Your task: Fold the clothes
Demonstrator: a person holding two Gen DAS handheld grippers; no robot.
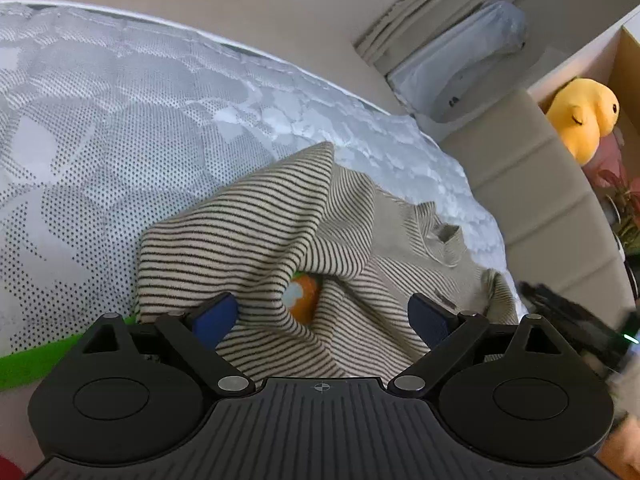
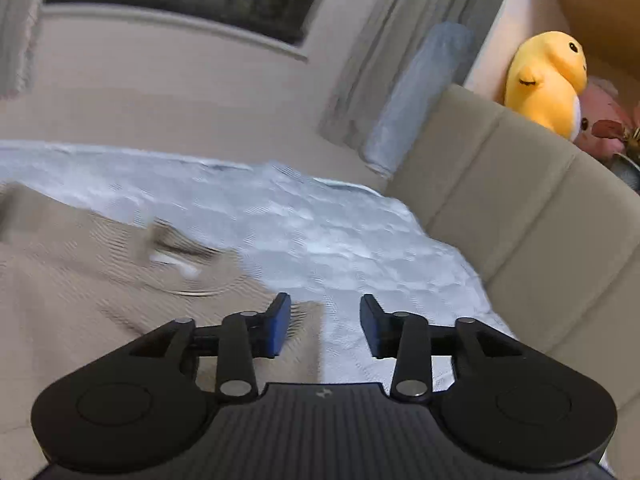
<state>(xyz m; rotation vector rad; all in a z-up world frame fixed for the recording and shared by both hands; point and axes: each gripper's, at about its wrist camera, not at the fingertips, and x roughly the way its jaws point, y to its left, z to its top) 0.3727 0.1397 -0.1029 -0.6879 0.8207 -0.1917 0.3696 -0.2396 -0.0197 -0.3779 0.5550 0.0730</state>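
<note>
We see a cream knitted garment with thin dark horizontal stripes (image 1: pixel 256 236), and on it an orange and pale blue printed patch (image 1: pixel 301 298) shows between the folds. It lies on a pale grey-white mattress cover (image 1: pixel 120 120) patterned with patches of small dark dots. A strip of bright green cloth (image 1: pixel 24 364) shows at the mattress's near left edge. Past the far right corner we see a beige padded headboard (image 1: pixel 532 200) in plain panels, a yellow plush duck with a black eye (image 2: pixel 548 76) and something pink behind it. Our two grippers are black with deep blue pads (image 1: pixel 216 318).
</note>
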